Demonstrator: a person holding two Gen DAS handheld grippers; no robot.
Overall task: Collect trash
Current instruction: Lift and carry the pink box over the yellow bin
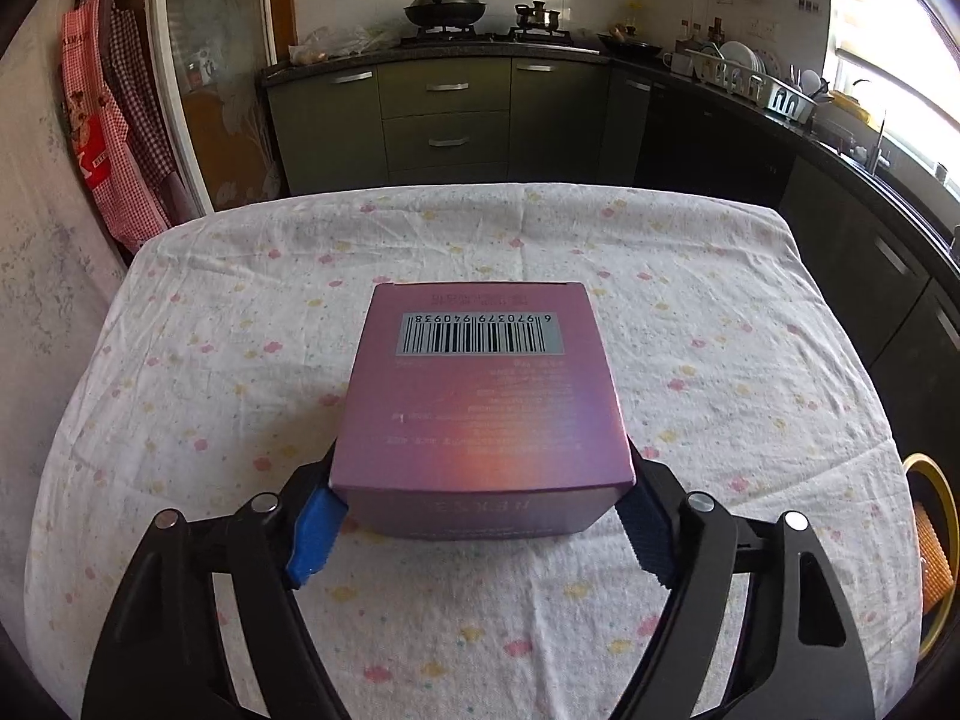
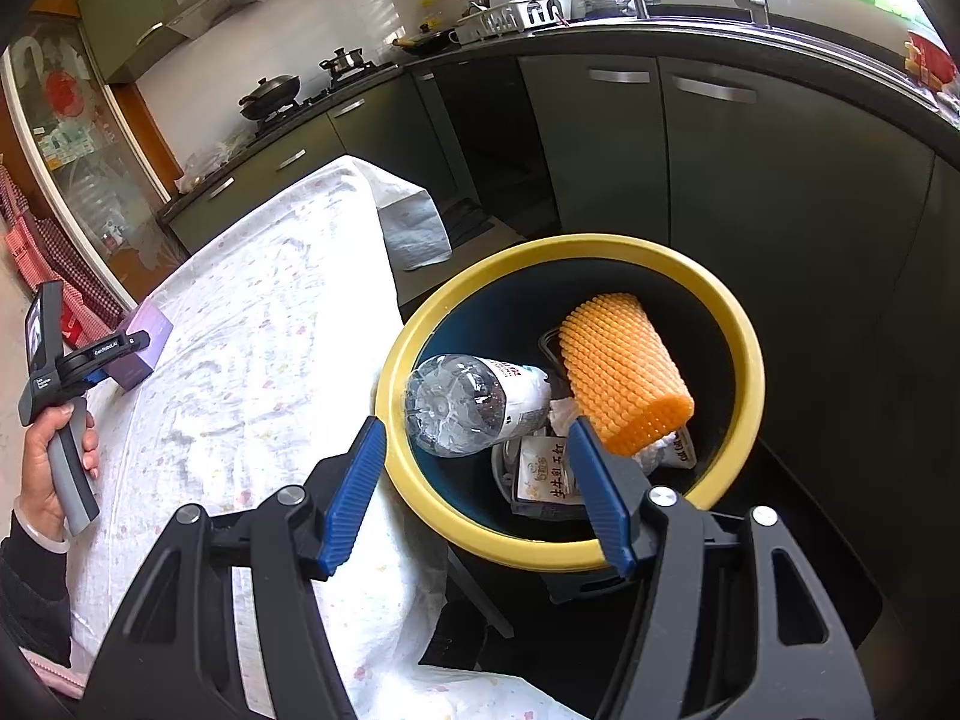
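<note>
Left gripper (image 1: 480, 516): jaws set wide about a purple box (image 1: 483, 402), one blue pad (image 1: 315, 531) laid against each lower side of it; the box is seen squarely between the fingers, barcode face up and extending away from the gripper, resting on the flowered tablecloth (image 1: 180, 360). Whether the pads actually press on the cardboard cannot be told. In the right wrist view the same gripper (image 2: 114, 363) is seen at far left, held by a hand (image 2: 51, 462), its tips at the box (image 2: 144, 345).

Right gripper (image 2: 474, 492): jaws partly open, nothing held between them, no contact seen. It is poised over the near rim of a yellow-rimmed bin (image 2: 744, 360), which stands just beside the table edge. Ahead of the fingers, inside the bin, are listed: a clear plastic bottle (image 2: 474, 405) to the left, an orange ribbed cup (image 2: 624, 372) to the right, and printed wrappers (image 2: 543, 471) beneath them.
</note>
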